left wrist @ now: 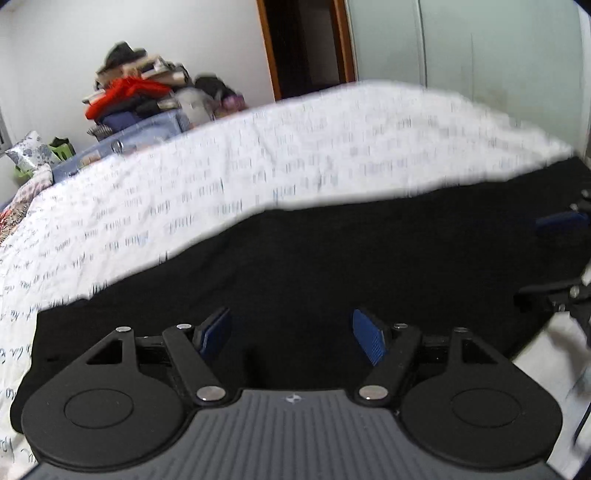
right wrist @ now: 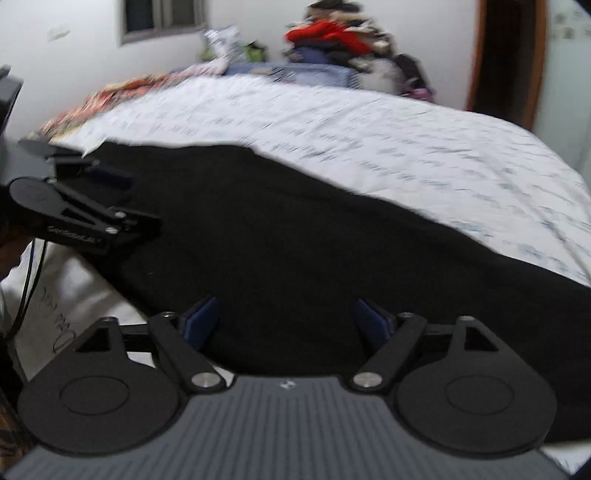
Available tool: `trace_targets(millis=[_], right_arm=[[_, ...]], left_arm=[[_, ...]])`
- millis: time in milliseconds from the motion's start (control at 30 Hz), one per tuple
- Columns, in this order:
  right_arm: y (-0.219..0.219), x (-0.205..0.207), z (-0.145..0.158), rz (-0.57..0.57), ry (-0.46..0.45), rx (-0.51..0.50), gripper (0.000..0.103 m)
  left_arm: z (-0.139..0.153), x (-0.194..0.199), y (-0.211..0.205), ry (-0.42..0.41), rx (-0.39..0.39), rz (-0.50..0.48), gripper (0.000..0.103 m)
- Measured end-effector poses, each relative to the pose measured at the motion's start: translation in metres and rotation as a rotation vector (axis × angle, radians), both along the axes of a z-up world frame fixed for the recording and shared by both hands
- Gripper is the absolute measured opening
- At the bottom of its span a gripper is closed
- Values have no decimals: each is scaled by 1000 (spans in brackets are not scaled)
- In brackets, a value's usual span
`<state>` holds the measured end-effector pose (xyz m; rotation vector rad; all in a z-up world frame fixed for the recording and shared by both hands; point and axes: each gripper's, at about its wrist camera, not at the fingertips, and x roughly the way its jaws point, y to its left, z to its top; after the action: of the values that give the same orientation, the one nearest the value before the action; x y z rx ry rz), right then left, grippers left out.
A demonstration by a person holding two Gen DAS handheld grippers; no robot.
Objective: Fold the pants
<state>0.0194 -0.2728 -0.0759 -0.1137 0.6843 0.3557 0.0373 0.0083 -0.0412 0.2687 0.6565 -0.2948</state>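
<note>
1. Two grippers hang over black pants [left wrist: 314, 266] that lie spread flat on a bed [left wrist: 221, 177] with a white, text-printed sheet
2. At far left in the left wrist view, a patterned cloth [left wrist: 22, 206] lies at the bed's edge, and behind it a clothes pile [left wrist: 147, 96] with a red garment on top sits on a blue box [left wrist: 147, 129] against the wall
3. The pants run in a wide dark band across the near side of the bed, from the lower left to the upper right of that view; their far edge is blurred
4. The left gripper [left wrist: 291, 334] sits low over the pants near their near edge, its jaws wide apart and holding nothing; the blue pads [left wrist: 367, 334] show clear of the cloth
5. Right of the pile stand a dark doorway [left wrist: 303, 44] and a pale wardrobe [left wrist: 461, 40]
6. At the right rim of that view the right gripper [left wrist: 561, 254] shows in part, above the pants' end
7. In the right wrist view the left gripper [right wrist: 122, 195] shows at left over the pants [right wrist: 314, 240], and a window [right wrist: 162, 16] is high on the wall behind
8. The right gripper [right wrist: 288, 321] is also low over the pants, jaws wide and holding nothing, with a strip of sheet showing just left of its left finger
</note>
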Motion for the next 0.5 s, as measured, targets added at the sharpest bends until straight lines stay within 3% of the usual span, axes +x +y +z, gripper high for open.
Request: trace_targets(millis=[67, 167, 233, 267, 367, 500], right_arm=[[-9, -2, 7, -81, -55, 2, 103], [-24, 5, 7, -211, -78, 29, 103], [-29, 12, -5, -252, -1, 3, 103], [-28, 13, -13, -251, 53, -41, 103], [-35, -8, -14, -204, 25, -47, 103], [-55, -18, 7, -193, 16, 12, 103]], left_arm=[[4, 4, -10, -39, -13, 15, 83], [-8, 8, -34, -26, 59, -9, 85], [-23, 6, -45, 33, 132, -47, 85], [-26, -2, -46, 9, 143, -50, 85], [-19, -18, -47, -39, 190, -100, 85], [14, -20, -41, -93, 130, -132, 85]])
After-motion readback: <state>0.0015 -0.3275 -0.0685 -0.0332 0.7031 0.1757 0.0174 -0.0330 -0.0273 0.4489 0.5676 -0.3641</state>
